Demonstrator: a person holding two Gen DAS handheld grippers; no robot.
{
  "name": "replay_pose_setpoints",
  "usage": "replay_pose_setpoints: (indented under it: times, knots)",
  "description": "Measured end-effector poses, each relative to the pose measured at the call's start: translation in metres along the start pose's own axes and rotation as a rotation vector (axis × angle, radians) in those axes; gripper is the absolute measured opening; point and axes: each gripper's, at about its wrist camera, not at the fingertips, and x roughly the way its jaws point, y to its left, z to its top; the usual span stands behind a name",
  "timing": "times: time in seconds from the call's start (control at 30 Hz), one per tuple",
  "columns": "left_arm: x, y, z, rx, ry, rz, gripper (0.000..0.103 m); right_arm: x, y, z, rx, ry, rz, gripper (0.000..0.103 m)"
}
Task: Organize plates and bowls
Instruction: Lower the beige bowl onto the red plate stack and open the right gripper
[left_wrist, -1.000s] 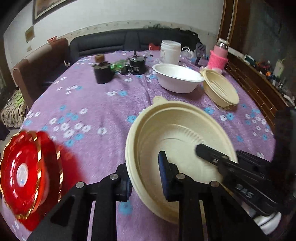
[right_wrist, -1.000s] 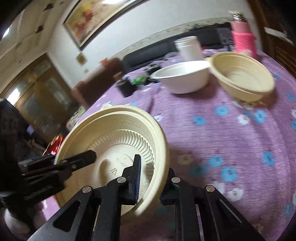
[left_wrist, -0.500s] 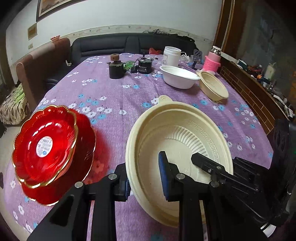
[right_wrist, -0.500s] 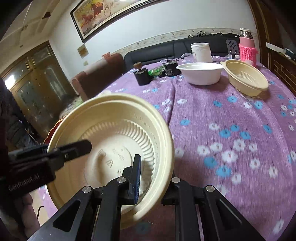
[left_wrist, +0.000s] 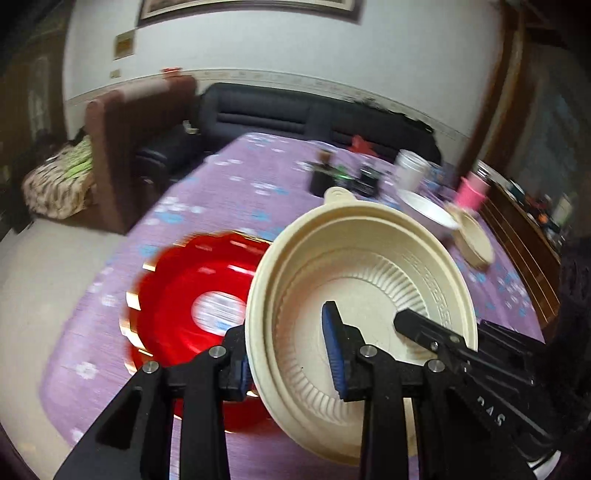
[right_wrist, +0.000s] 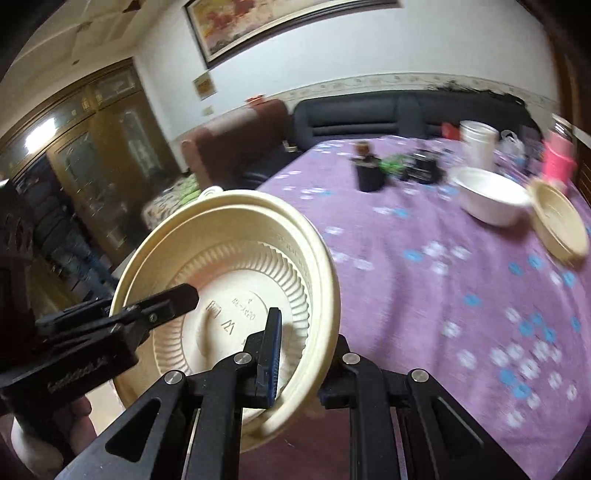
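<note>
A cream ribbed bowl (left_wrist: 369, 288) is held tilted in the air over the table's near edge. My left gripper (left_wrist: 291, 354) is shut on its left rim. My right gripper (right_wrist: 303, 350) is shut on the opposite rim, and its finger shows in the left wrist view (left_wrist: 424, 328). The bowl also shows in the right wrist view (right_wrist: 236, 273), with the left gripper's finger (right_wrist: 173, 299) inside it. Red gold-edged plates (left_wrist: 184, 306) lie stacked on the table, just left of and below the bowl.
A white bowl (right_wrist: 491, 199) and a second cream bowl (right_wrist: 561, 225) sit at the far right of the purple flowered tablecloth (right_wrist: 443, 280). A white tub (right_wrist: 478, 142), pink flask (right_wrist: 557, 158) and dark pots (right_wrist: 369, 170) stand at the back. Sofas lie beyond.
Both grippers have carried the cream bowl leftward, and it now hangs beside and partly over the red plates. Both views have swung left. The grips are unchanged.
</note>
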Motion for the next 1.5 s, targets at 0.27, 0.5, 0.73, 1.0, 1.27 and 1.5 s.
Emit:
replay_pose_setpoints:
  times: [0.27, 0.5, 0.73, 1.0, 1.27, 1.5]
  knots:
    - [0.026, 0.058, 0.018, -0.053, 0.042, 0.123, 0.03, 0.074, 0.04, 0.026, -0.014, 0.102, 0.068, 0.018]
    - [0.047, 0.071, 0.016, -0.065, 0.071, 0.149, 0.045, 0.101, 0.041, 0.028, -0.018, 0.128, 0.042, 0.018]
    - [0.025, 0.083, 0.018, -0.118, -0.001, 0.149, 0.065, 0.109, 0.043, 0.025, -0.058, 0.112, -0.013, 0.018]
    - [-0.016, 0.088, 0.005, -0.167, -0.092, 0.143, 0.073, 0.107, 0.054, 0.021, -0.121, 0.04, -0.079, 0.038]
    - [-0.048, 0.074, -0.008, -0.138, -0.173, 0.225, 0.079, 0.083, 0.069, 0.022, -0.182, -0.078, -0.168, 0.06]
    - [-0.064, 0.042, -0.02, -0.073, -0.213, 0.271, 0.088, 0.017, 0.072, 0.015, -0.171, -0.228, -0.197, 0.075]
